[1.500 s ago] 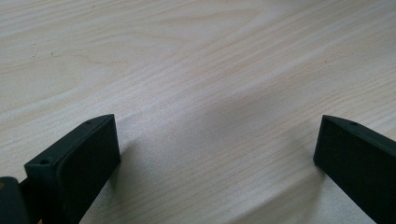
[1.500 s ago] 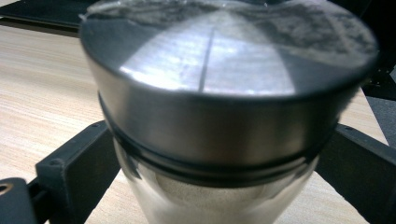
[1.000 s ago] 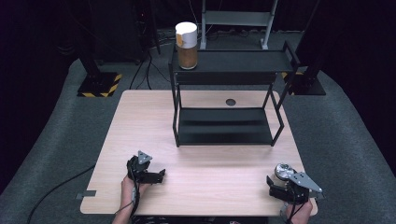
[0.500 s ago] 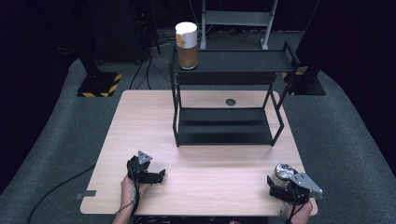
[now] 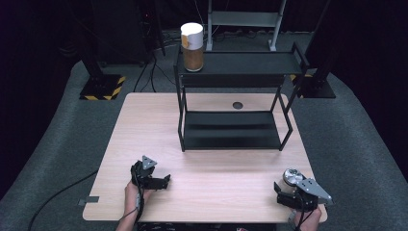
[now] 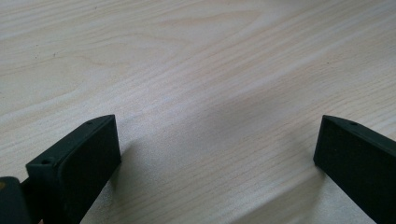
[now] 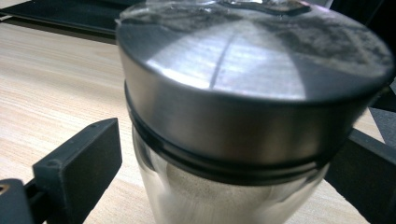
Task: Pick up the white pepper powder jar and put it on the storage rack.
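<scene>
Right gripper view — jar [image 7: 243,140] blurred, its base cut off below.

Pale wood table [image 5: 207,139] on grey carpet [image 5: 62,159]; black 2-tier shelf [image 5: 231,130]; dark surroundings, hazard-striped stand base [image 5: 102,89].

Light wood-grain bench [image 5: 144,125] with rounded corners, standing on grey carpeted floor [image 5: 62,144]. A black two-tier metal shelf [image 5: 231,130] stands on the far middle of the bench; just behind its lower tier a dark round hole [image 5: 237,105] shows in the benchtop. A white-topped brown cylinder [image 5: 192,47] stands upright at the left end of the upper tier. At the near right corner, a glass jar with a metal lid [image 5: 290,176] stands on the bench.
</scene>
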Demonstrator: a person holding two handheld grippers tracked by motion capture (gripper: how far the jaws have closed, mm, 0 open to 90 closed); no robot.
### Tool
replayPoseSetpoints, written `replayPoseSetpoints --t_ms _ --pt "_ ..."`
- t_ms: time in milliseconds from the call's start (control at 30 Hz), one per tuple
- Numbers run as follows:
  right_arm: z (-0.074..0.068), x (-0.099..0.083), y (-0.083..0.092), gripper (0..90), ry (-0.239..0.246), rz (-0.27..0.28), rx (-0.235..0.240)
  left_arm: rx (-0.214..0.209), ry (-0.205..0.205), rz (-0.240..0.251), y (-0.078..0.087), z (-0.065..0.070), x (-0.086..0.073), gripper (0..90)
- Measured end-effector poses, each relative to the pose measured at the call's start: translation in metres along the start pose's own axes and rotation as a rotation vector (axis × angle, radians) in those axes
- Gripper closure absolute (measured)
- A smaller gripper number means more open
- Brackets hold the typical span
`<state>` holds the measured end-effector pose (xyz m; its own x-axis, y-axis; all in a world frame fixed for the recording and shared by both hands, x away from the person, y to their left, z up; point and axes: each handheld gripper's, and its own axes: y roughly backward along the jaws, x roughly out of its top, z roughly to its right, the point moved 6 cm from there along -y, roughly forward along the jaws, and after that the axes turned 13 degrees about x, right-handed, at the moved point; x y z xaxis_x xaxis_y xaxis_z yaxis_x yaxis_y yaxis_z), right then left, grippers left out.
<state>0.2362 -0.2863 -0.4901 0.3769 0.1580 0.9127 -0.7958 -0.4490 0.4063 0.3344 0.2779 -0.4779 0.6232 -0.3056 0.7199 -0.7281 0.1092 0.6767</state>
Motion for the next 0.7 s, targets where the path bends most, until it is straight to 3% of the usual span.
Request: replayPoseSetpoints --t_ms 200,300,467,700 --pt "0.0003 -0.0004 0.0004 1.2 0.001 0.003 0.004 0.0 0.0 0.0 0.0 0.0 0.0 0.0" --pt "0.001 -0.002 0.002 15.1 0.0 0.016 0.011 0.0 0.004 0.001 -0.0001 0.0002 -0.0002 0.0" --pt "0.0032 -0.0004 0.0014 25.4 -0.006 0.002 0.027 0.0 0.0 -0.001 0.0 -0.0001 0.0001 0.0" --pt "0.0044 -0.0002 0.0016 29.9 -0.018 0.002 0.03 -0.002 0.001 -0.001 -0.0002 -0.0003 0.0001 0.0"
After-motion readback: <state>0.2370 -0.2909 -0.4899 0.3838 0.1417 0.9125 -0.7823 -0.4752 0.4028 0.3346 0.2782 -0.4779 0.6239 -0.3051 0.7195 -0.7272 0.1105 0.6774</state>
